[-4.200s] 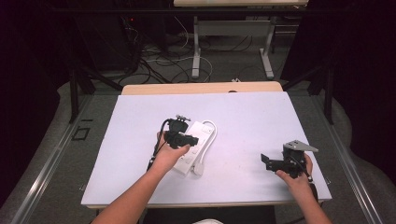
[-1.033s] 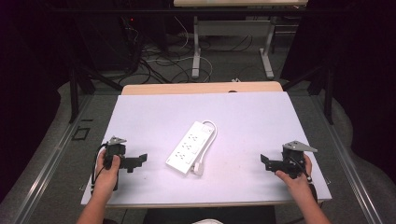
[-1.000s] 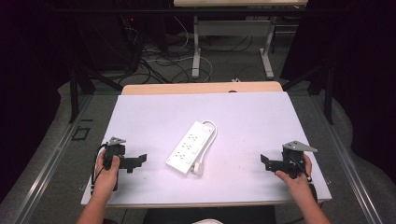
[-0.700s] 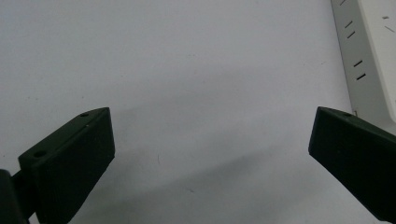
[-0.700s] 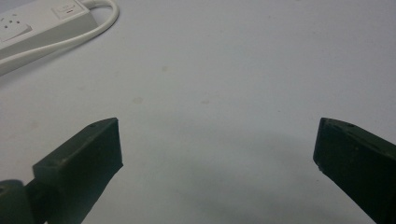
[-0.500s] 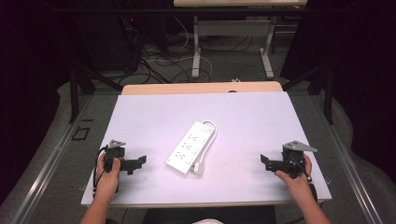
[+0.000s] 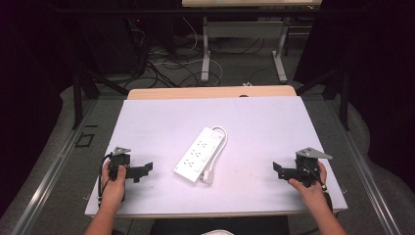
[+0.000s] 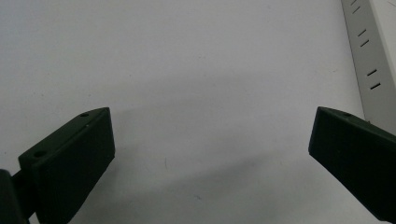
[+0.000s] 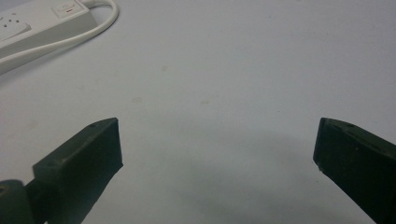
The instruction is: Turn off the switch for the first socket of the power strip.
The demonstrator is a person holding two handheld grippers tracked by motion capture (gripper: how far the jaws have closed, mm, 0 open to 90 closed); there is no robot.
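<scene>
A white power strip [image 7: 199, 154] lies diagonally in the middle of the white table [image 7: 274, 127], its cord looped beside it and its plug [image 7: 208, 176] at the near end. My left gripper [image 7: 145, 169] rests at the front left, open, with nothing between its jaws and well apart from the strip. In the left gripper view the left gripper [image 8: 210, 130] stands wide over bare table, with the power strip [image 8: 369, 60] at the right edge. My right gripper [image 7: 278, 169] sits at the front right, open and holding nothing. In the right gripper view the right gripper [image 9: 217, 135] faces the power strip [image 9: 42, 21] at top left.
A wooden table edge [image 7: 210, 92] runs behind the white top. Cables [image 7: 166, 63] and metal desk legs [image 7: 205, 49] lie on the floor beyond. The person's forearms enter from the bottom at both front corners.
Four seconds ago my left gripper was on the power strip; it has since drawn back to the front left, leaving the strip on the table. The right gripper has stayed put.
</scene>
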